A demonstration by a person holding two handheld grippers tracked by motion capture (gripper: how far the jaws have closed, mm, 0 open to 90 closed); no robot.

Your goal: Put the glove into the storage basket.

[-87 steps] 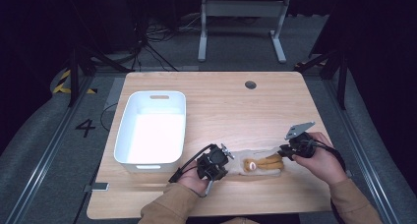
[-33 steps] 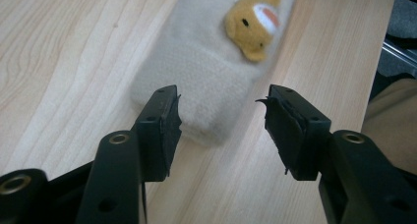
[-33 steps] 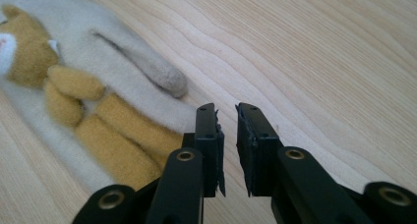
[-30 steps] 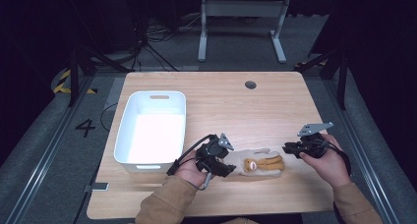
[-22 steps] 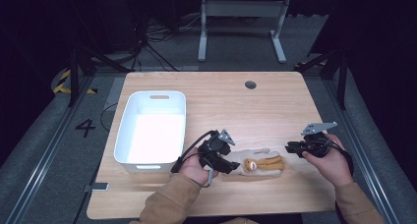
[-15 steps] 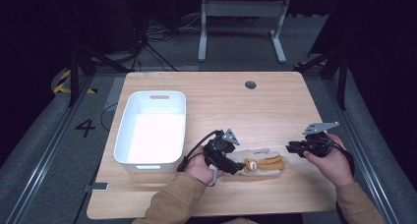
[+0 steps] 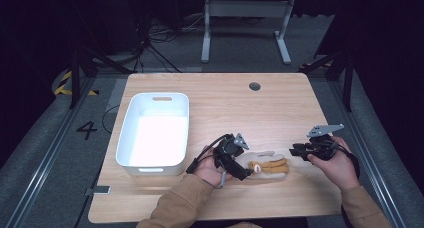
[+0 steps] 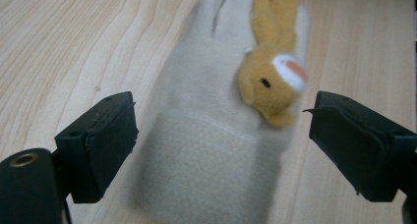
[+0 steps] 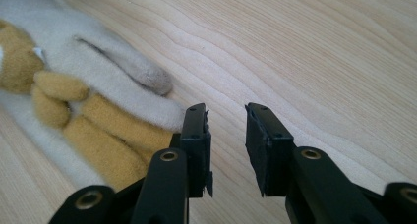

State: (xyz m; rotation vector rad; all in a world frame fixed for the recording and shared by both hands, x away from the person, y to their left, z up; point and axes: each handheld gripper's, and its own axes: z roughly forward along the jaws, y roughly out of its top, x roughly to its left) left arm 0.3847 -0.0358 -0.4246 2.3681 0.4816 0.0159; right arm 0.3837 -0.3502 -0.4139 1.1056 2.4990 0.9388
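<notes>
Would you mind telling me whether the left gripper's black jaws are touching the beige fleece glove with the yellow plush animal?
Apart. The left gripper view shows the left gripper open, bare gaps separating both pads from the glove between them.

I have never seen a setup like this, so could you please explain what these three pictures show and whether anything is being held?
A person sits at a wooden table with a hand-held two-jaw gripper in each hand. The high view looks down from above; the other two come from cameras riding on the grippers, looking along their black jaws. On the table lie a white bin and a beige plush glove with a yellow animal figure. The left gripper has just been opening; its jaws straddle the glove's cuff without pressing it. The right gripper sits beside the glove's fingertips, jaws parted, holding nothing.
</notes>
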